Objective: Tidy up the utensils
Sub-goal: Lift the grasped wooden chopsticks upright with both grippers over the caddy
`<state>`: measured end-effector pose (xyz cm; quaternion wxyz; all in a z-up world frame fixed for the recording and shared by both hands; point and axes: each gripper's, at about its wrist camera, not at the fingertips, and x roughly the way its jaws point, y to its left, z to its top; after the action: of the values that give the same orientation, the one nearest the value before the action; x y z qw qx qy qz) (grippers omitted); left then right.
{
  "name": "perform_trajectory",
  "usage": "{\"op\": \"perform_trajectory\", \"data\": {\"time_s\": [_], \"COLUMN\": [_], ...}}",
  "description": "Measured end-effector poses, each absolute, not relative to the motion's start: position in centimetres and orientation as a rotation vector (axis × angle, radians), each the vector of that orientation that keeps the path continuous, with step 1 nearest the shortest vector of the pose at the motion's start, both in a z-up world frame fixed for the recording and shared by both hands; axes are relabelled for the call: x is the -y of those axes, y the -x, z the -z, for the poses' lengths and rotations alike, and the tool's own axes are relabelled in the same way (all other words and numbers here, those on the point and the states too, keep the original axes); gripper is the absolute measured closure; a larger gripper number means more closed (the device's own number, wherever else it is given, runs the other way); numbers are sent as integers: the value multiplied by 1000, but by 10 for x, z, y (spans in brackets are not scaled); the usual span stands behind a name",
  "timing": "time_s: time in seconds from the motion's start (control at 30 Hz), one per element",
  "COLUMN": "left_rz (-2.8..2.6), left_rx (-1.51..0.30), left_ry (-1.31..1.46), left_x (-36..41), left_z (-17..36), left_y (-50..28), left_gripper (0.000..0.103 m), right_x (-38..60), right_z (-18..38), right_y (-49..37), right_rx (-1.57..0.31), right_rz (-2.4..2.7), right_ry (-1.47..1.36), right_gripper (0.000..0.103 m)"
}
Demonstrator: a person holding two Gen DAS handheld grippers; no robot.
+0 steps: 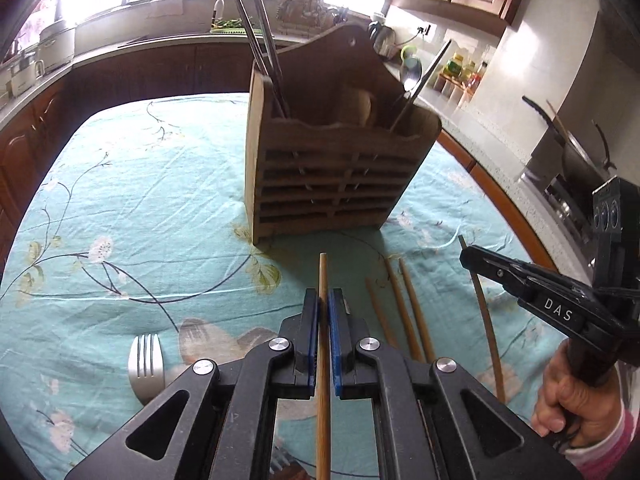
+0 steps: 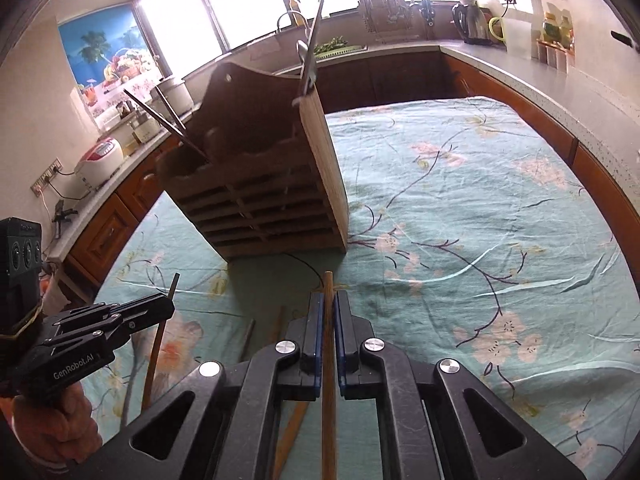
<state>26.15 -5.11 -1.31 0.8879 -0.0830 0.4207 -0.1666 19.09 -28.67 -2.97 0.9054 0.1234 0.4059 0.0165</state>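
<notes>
A slatted wooden utensil holder (image 1: 336, 168) (image 2: 272, 184) stands upright on the teal floral tablecloth (image 1: 160, 200). Dark chopsticks (image 1: 260, 40) stick out of its left compartment and a metal spoon (image 1: 412, 72) out of its right. My left gripper (image 1: 323, 294) (image 2: 171, 308) is shut on a wooden chopstick (image 1: 323, 272) that points at the holder. My right gripper (image 2: 329, 300) (image 1: 464, 256) is shut on another wooden chopstick (image 2: 328, 284), lifted off the cloth in front of the holder. Three loose chopsticks (image 1: 404, 312) lie between the grippers.
A metal fork (image 1: 146, 360) lies on the cloth beside my left gripper. Kitchen counters ring the table, with a stove and pans (image 1: 572, 152) to the right, a kettle (image 2: 474, 24) at the back and a rice cooker (image 2: 100, 160) on the left counter.
</notes>
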Motion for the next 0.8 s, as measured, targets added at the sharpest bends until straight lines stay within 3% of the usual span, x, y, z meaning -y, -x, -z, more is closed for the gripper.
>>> {"op": "perform_trajectory", "data": {"time_s": [0.53,0.8], "left_rz": [396,391], "left_rx": [-625,-562], "left_ry": [254,254], "left_x": [2,-10], "left_z": [-73,-86], "left_y": [-176,-168], "left_gripper": [100,100], "right_x": [274,274], "right_z": [-81,-103], "right_y": [-146,-150], "right_rx": [-558,-497], "right_rz": [-74,-74], "right_ry": [-243,-231], "right_gripper": [98,98]}}
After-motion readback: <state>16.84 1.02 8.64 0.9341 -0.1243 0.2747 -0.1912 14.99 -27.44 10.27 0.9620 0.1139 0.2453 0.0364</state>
